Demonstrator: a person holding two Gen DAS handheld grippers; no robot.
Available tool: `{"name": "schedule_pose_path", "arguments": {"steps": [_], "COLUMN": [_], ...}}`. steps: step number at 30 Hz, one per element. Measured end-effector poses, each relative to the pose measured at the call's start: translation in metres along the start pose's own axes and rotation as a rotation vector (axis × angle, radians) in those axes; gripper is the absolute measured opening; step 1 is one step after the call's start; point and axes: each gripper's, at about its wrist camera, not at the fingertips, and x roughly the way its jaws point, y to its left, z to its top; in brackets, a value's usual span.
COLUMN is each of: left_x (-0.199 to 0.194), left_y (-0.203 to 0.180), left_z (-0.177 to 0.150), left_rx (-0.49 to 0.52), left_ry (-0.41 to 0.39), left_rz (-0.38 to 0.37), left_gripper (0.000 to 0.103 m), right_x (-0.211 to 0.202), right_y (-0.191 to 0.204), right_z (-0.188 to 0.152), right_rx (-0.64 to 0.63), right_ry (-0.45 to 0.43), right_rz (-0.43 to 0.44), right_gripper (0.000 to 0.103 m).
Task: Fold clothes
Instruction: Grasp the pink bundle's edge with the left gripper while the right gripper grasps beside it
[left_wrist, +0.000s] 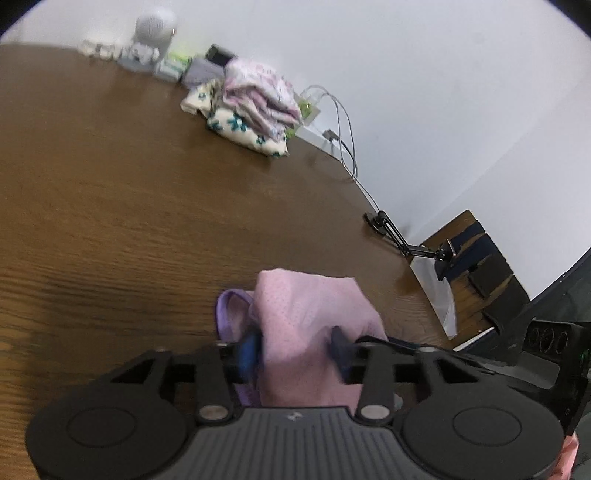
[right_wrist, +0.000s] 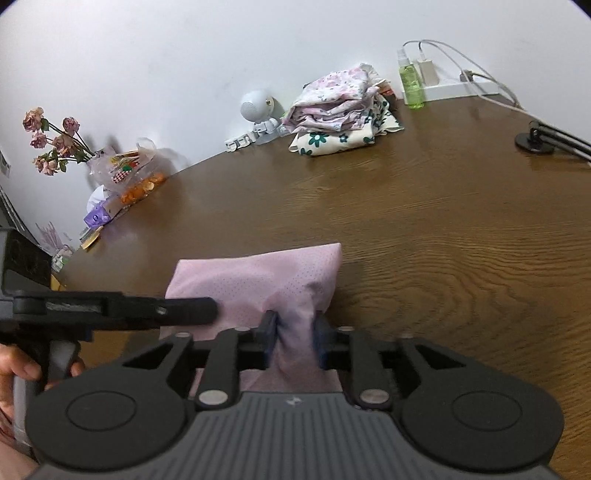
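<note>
Both the left gripper (left_wrist: 295, 350) and the right gripper (right_wrist: 293, 336) are clamped on bunched edges of the pink garment (right_wrist: 258, 280) lying on the counter (right_wrist: 443, 240), a light, limp cloth best pinched at its corners.

garment (right_wrist: 258, 280) on table (right_wrist: 443, 229), near edge | clothes pile (right_wrist: 340, 110) behind, by wall | flowers (right_wrist: 51, 140) far left

no readable text, labels, brands or numbers in either view
</note>
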Motion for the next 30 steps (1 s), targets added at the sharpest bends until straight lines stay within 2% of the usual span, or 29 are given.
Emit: {"name": "schedule_pose_path", "arguments": {"steps": [1,2,5,14,15,16,18,24,30], "left_x": [-0.004,-0.008,-0.011,0.009,0.011,0.013,0.017,0.023,0.013], "left_y": [-0.002,-0.004,-0.006,-0.016,-0.017,-0.018,-0.019,-0.020,-0.022], "left_z": [-0.001,-0.002,-0.003,-0.008,-0.009,-0.009,-0.010,-0.015,-0.012], "left_rx": [0.018,0.037,0.057,0.060,0.056,0.053,0.045,0.012,0.015], "left_ry": [-0.007,-0.013,0.005,0.094,0.097,0.101,0.108,0.101,0.047], "left_rz": [0.031,0.064,0.129,0.119,0.113,0.106,0.093,0.042,-0.011], "left_gripper": [0.059,0.061,0.061,0.058,0.054,0.040,0.021,0.012,0.011], "right_x": [-0.002,-0.003,-0.004,-0.002,-0.003,-0.003,-0.004,-0.006,-0.013], "right_y": [-0.001,-0.002,-0.007,-0.018,-0.018,-0.019,-0.021,-0.029,-0.030], "right_z": [-0.001,-0.001,-0.002,-0.020,-0.021,-0.022,-0.024,-0.030,-0.028], "right_rx": [-0.014,-0.024,-0.029,-0.020,-0.015,-0.011,-0.003,0.047,0.085], "right_ry": [-0.003,-0.005,0.002,0.004,0.000,-0.005,-0.014,-0.038,-0.067], "right_rz": [-0.010,-0.014,-0.007,0.027,0.031,0.035,0.042,0.069,0.108], "right_gripper": [0.031,0.032,0.033,0.033,0.033,0.033,0.032,0.016,0.010]}}
